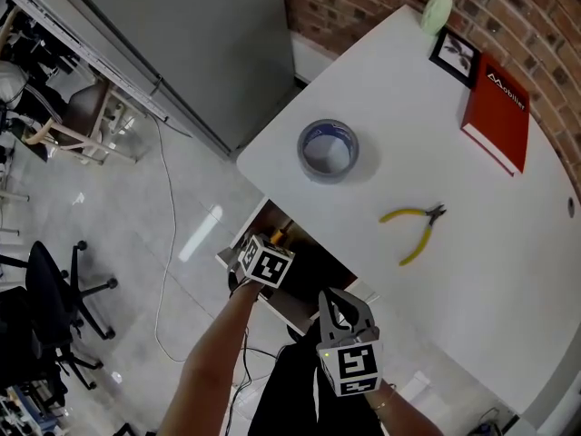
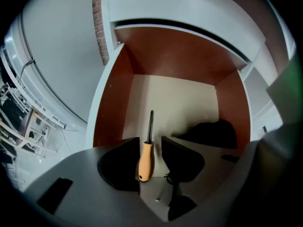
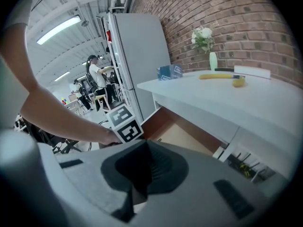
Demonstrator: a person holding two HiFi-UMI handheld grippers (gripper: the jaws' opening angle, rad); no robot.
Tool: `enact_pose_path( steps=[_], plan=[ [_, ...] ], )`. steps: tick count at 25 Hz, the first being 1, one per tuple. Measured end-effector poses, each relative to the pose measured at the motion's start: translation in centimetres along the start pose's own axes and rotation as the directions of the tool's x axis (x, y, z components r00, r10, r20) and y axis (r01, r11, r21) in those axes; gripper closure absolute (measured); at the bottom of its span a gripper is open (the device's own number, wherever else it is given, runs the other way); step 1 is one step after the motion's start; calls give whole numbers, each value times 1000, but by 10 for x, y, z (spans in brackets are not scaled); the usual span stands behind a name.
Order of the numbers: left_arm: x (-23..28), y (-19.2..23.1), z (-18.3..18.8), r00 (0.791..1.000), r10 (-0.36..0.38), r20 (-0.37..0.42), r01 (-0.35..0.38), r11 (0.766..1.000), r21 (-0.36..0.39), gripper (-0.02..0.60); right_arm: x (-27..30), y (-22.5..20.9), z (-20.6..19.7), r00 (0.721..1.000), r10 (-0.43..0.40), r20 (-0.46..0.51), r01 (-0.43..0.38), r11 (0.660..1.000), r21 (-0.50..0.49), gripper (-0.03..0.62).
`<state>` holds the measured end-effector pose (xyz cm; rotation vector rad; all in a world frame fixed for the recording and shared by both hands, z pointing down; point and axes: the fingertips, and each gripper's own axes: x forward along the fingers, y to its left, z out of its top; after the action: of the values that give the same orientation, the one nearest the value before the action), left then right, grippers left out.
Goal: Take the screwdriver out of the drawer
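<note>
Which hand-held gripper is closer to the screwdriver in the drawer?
Left hand-held gripper: open jaws straddle the screwdriver handle inside the drawer; right hand-held gripper is outside, shut.

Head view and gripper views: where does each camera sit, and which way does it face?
Head view: on the person's head, steeply down at the table, open drawer and both forearms.
Left gripper view: on the left gripper, into the drawer; screwdriver between its open jaws.
Right gripper view: on the right gripper, jaws shut, toward the table edge and left forearm.
All three show the drawer.
</note>
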<state>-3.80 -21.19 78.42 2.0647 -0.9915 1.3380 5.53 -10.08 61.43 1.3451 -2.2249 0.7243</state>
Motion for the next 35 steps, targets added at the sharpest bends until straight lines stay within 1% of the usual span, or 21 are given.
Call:
enact_pose_path(
  steps=[4, 8, 17, 20, 22, 31, 35],
  plan=[
    [18, 0, -11, 998, -18, -55, 19, 1000, 14, 442, 2, 1, -3, 1000, 2, -10, -2, 1000, 4, 591],
    [30, -1, -17, 995, -28, -92, 30, 999, 28, 442, 5, 0, -7, 1000, 2, -20, -2, 1000, 12, 592],
    [49, 2, -29, 988, -35, -153, 42, 998, 39, 448, 13, -1, -18, 999, -4, -51, 5, 1000, 17, 592],
    [55, 4, -36, 984, -29, -175, 37, 998, 41, 465, 15, -1, -19, 998, -5, -55, 6, 1000, 18, 592],
    [58, 6, -39, 983, -23, -183, 31, 999, 42, 483, 17, -1, -20, 998, -5, -56, 6, 1000, 13, 592],
    [61, 3, -39, 981, -53, -187, 61, 997, 39, 502, 19, -1, -20, 998, -2, -69, 3, 1000, 12, 592],
    [59, 3, -37, 983, -54, -174, 60, 998, 35, 508, 19, 0, -20, 997, -3, -74, 3, 1000, 6, 592]
  ],
)
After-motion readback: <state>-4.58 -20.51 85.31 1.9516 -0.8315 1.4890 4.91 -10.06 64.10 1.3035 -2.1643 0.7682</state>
